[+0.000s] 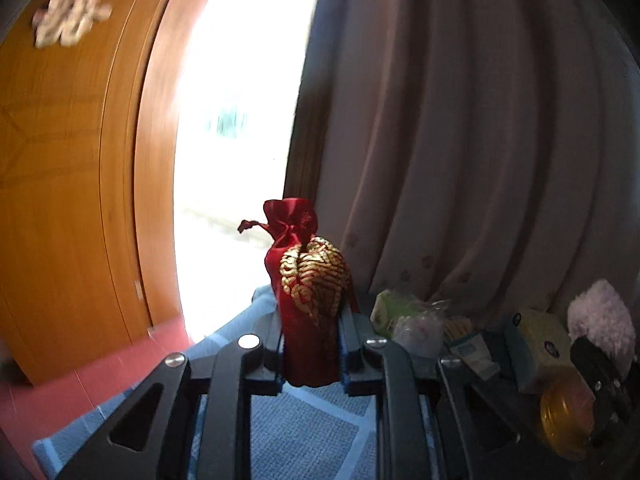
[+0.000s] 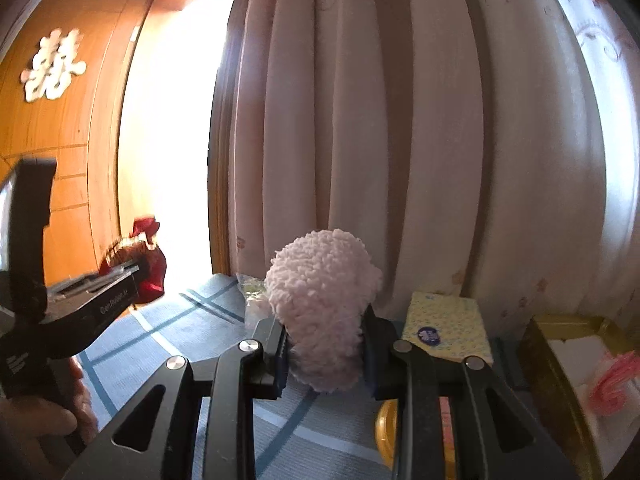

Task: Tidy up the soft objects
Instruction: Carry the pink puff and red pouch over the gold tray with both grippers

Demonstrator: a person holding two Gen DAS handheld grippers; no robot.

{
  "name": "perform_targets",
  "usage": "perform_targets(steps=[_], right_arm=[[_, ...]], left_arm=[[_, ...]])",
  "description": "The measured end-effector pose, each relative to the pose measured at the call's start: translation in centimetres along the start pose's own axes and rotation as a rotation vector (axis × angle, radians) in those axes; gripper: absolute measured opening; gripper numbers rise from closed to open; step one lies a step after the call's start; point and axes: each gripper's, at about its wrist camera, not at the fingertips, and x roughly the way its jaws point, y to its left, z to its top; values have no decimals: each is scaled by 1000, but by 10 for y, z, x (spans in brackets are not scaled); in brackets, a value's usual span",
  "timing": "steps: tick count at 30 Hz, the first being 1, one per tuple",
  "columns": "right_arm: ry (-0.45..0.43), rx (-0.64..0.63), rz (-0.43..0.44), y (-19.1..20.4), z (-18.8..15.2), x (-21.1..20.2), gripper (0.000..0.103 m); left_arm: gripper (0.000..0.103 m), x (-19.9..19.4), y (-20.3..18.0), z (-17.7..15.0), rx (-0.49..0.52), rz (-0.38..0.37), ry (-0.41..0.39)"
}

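Between the left gripper's (image 1: 312, 356) pads sits a red satin drawstring pouch (image 1: 308, 296) with gold embroidery, pinched low on its body, neck upright, clear of the blue checked cloth (image 1: 304, 436) below. Right gripper (image 2: 326, 356) pinches a pale pink fluffy ball (image 2: 324, 304) the same way, lifted above the same cloth. Both jaws are pressed onto soft fabric, so neither is fully together.

Along the cloth's far edge, against the curtain (image 2: 400, 120): a yellow tissue pack (image 2: 448, 328), a crinkly plastic bag (image 2: 254, 296), a gold round tin (image 2: 386, 432). At the right edge stands a gold-rimmed tray (image 2: 560, 380) holding something pink and white, likely the drop spot, though that's a guess.

Step in hand looks like carry-to-place. Keep the squeeze steady, since satin slips and fluff compresses. Keep the two grippers apart, as the left one is near in the right view. Lower until the item rests, then spread the jaws.
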Motion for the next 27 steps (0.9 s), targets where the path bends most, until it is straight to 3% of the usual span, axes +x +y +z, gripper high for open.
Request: perform_targets(steps=[5,14,27], right_arm=[[-2,-36,-28,-4,-5,-5,31],[-12,-10,-94,-34,-11,-14,31],[-23,29,-140,-59,-18,-24,31]], left_arm=[[17,-7,-30,-6,109,-17,-10],[17,-30,-33,-8,136,-55,-4],[17,-46,-66,-12,163,-95,-5]])
